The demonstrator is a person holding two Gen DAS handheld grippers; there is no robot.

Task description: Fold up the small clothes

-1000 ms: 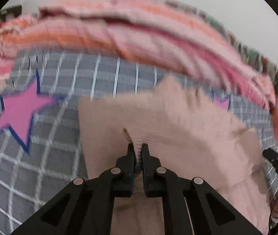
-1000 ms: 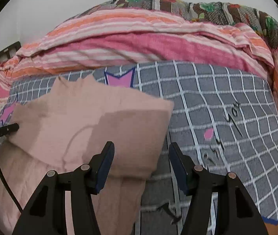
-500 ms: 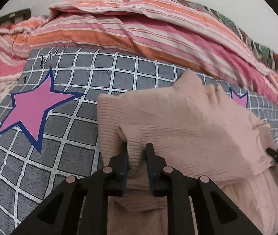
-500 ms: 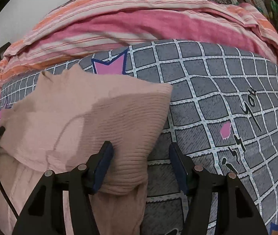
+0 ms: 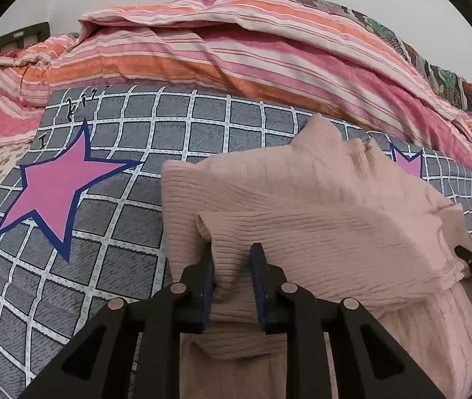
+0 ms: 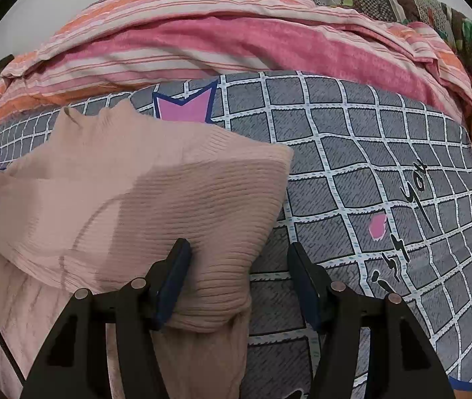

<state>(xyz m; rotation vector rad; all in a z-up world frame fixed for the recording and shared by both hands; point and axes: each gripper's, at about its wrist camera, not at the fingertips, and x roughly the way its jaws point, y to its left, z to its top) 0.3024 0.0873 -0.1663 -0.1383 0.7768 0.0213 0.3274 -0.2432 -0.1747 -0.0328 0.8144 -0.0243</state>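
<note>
A pale pink ribbed sweater (image 5: 319,206) lies on the grey checked bedspread (image 5: 109,226), its near part folded back over itself. My left gripper (image 5: 232,249) sits at the near left edge of that fold. Its jaws are opening and a ridge of the knit still stands between them, slack. At the fold's right corner my right gripper (image 6: 238,244) is open, its left finger resting on the sweater (image 6: 156,206) with the corner lying loose between the jaws. The right gripper's tip (image 5: 468,256) shows at the right edge of the left wrist view.
A striped pink and orange quilt (image 5: 236,53) is heaped along the far side of the bed. Pink stars (image 5: 56,186) and black lettering (image 6: 415,196) mark the bedspread. Bare bedspread stretches left of the sweater and right of it (image 6: 385,153).
The left jaws, pinched shut on the sweater a second ago, have parted. The lifted fold has come down flat onto the garment. The right jaws stayed equally wide and sank toward the corner.
</note>
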